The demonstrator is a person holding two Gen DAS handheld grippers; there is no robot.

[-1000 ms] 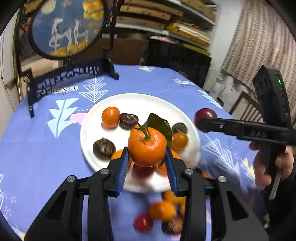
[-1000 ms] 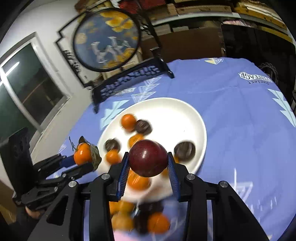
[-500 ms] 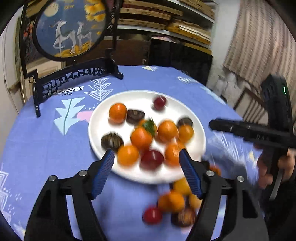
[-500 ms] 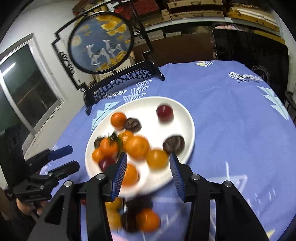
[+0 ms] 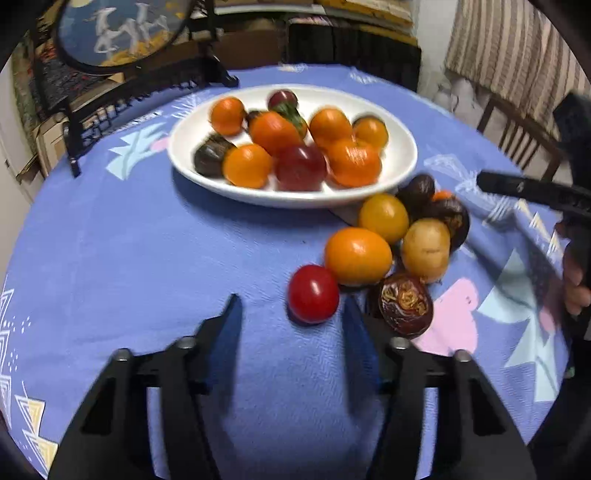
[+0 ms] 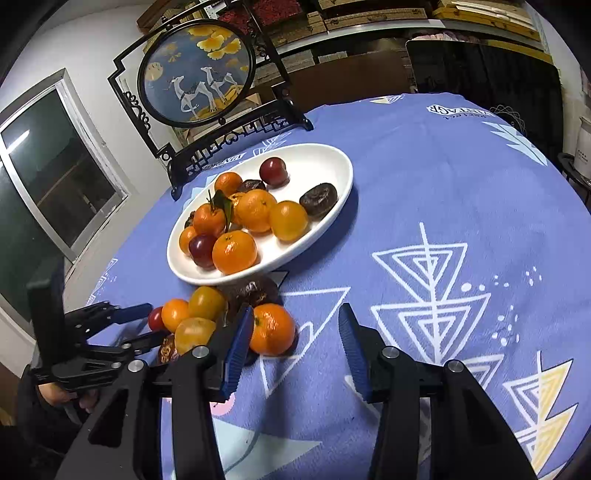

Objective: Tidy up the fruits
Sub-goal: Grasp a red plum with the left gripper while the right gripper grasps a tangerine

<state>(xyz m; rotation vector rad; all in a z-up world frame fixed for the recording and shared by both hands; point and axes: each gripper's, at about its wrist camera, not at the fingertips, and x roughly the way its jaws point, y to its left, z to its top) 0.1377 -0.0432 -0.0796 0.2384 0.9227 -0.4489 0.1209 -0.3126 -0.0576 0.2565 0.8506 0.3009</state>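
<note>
On the blue-clothed table, the left tongs (image 5: 291,325), empty and closing, point at a red plum (image 5: 313,293) just ahead, while the spread, empty right tongs (image 6: 295,332) flank a mandarin (image 6: 272,328) beside the white plate (image 6: 328,162).

A round table covered by a blue tablecloth (image 6: 443,192) with white geometric patterns is set in a room with a white wall (image 6: 74,51). Behind the table, a round painted screen (image 6: 195,72) showing pale animals on blue is held in a black ornamental stand; to the left of the screen a metal-framed window (image 6: 51,177) is set into the wall. Behind the screen, wooden shelves (image 6: 369,18) stacked with boxes are seen, and a striped curtain (image 5: 509,55) and a wooden chair (image 5: 517,129) are placed to the right of the table.
</note>
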